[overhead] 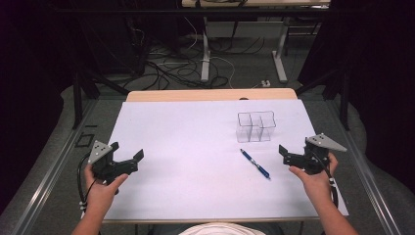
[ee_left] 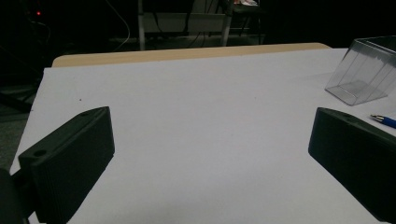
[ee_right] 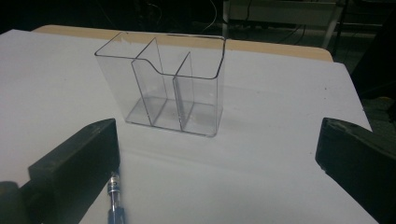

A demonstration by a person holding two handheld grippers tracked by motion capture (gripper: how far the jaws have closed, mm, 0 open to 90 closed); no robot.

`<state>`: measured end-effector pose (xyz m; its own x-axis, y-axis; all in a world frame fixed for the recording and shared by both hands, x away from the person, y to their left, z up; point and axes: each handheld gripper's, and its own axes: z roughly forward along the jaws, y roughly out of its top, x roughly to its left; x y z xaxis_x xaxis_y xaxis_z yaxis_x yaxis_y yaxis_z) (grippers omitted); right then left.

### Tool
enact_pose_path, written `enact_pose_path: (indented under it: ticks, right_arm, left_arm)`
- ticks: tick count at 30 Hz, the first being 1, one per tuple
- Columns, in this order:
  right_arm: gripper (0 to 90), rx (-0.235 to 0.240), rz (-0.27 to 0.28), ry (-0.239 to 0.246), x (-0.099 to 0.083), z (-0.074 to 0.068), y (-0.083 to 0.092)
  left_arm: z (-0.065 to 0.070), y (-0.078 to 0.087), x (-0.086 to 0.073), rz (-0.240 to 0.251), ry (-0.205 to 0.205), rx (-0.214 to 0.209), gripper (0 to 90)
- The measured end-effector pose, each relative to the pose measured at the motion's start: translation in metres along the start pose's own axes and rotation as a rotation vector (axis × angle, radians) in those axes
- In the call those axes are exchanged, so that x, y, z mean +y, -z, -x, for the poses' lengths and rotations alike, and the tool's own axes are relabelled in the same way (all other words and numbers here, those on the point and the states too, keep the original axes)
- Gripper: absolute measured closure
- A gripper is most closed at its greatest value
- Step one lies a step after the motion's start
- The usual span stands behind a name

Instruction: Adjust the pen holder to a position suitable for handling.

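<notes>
A clear plastic organizer (overhead: 255, 126) with several compartments stands upright on the white sheet (overhead: 195, 161), right of the middle. A blue pen (overhead: 255, 163) lies flat just in front of it, slanting toward the near right. My left gripper (overhead: 127, 150) hovers at the sheet's left edge, open, nothing between its jaws. My right gripper (overhead: 295, 146) is at the right edge, open and empty, right of the pen. In the right gripper view the organizer (ee_right: 173, 84) is straight ahead and the pen (ee_right: 114, 196) is beside the left jaw. In the left gripper view the organizer (ee_left: 362, 70) and the pen tip (ee_left: 385, 120) are at far right.
The sheet covers a wooden table whose far edge (overhead: 210, 94) shows. Metal rails (overhead: 49, 166) run along both sides. Beyond the table are desk legs (overhead: 205, 58) and loose cables (overhead: 166, 68) on the floor. A person's forearms enter from the bottom.
</notes>
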<state>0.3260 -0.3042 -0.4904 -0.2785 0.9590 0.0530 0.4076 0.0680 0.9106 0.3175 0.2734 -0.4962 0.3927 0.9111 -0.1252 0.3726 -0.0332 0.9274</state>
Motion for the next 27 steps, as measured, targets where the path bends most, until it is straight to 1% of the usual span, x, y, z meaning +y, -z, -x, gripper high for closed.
enact_pose_path:
  ticks: [1, 2, 5, 6, 7, 10, 11, 14, 15, 16, 17, 18, 20, 21, 22, 23, 25, 26, 27]
  right_arm:
    - [0.0, -0.003, -0.003, 0.008, 0.0, 0.0, 0.0]
    - [0.0, -0.004, -0.019, 0.007, 0.0, 0.0, -0.001]
    - [0.0, -0.007, -0.016, 0.005, 0.0, -0.001, -0.002]
    - [0.0, -0.004, -0.024, 0.007, 0.0, -0.001, -0.002]
    - [0.0, -0.01, -0.035, 0.009, 0.0, -0.002, -0.003]
    - [0.0, -0.016, -0.046, 0.011, 0.0, -0.003, -0.005]
    - [0.0, -0.012, -0.064, 0.008, 0.0, -0.004, -0.006]
    - [0.0, -0.012, -0.065, 0.012, 0.0, -0.005, -0.008]
    - [0.0, -0.001, -0.077, 0.016, 0.0, -0.006, -0.009]
    - [0.0, 0.012, -0.085, 0.005, 0.001, -0.008, -0.009]
    - [0.0, 0.012, -0.085, 0.005, 0.001, -0.008, -0.009]
    - [0.0, 0.02, -0.088, 0.024, 0.002, -0.012, -0.01]
    - [0.2, 0.04, -0.081, 0.033, 0.003, -0.014, -0.012]
    - [1.4, 0.054, -0.085, 0.023, 0.003, -0.016, -0.013]
    - [1.4, 0.054, -0.085, 0.023, 0.003, -0.016, -0.013]
    - [3.9, 0.051, -0.089, 0.041, 0.004, -0.018, -0.015]
    - [5.2, 0.05, -0.089, 0.041, 0.004, -0.019, -0.015]
    - [7.1, 0.04, -0.077, 0.055, 0.004, -0.02, -0.016]
    - [7.1, 0.04, -0.077, 0.055, 0.004, -0.02, -0.016]
  left_arm:
    - [0.0, 0.0, 0.0, -0.002, 0.002, 0.001, 0.2]
    - [0.0, -0.001, 0.0, -0.003, 0.005, 0.003, 0.2]
    - [0.0, 0.0, -0.001, -0.007, 0.01, 0.006, 0.3]
    - [0.0, 0.0, -0.001, -0.008, 0.014, 0.008, 0.4]
    - [-0.001, 0.0, -0.001, -0.01, 0.017, 0.01, 0.5]
    - [-0.001, 0.0, -0.001, -0.026, 0.019, 0.015, 0.7]
    - [-0.001, 0.0, -0.001, -0.031, 0.019, 0.014, 0.8]
    - [0.0, 0.001, -0.001, -0.041, 0.02, 0.017, 0.8]
    - [0.0, 0.001, 0.0, -0.042, 0.021, 0.02, 0.9]
    - [0.0, 0.001, 0.0, -0.042, 0.021, 0.02, 1.0]
    - [0.0, 0.001, 0.0, -0.041, 0.021, 0.021, 1.0]
    - [0.0, 0.002, 0.0, -0.042, 0.03, 0.02, 1.0]
    - [0.0, 0.001, 0.0, -0.047, 0.034, 0.02, 1.0]
    - [0.0, 0.001, 0.0, -0.047, 0.034, 0.02, 1.0]
    - [0.0, 0.001, 0.0, -0.047, 0.034, 0.02, 1.0]
    - [0.0, 0.001, 0.0, -0.049, 0.037, 0.021, 1.7]
    - [0.0, 0.002, 0.0, -0.057, 0.033, 0.024, 1.7]
    - [0.0, 0.002, 0.001, -0.061, 0.031, 0.029, 1.7]
    - [0.0, 0.002, 0.001, -0.061, 0.031, 0.029, 1.9]
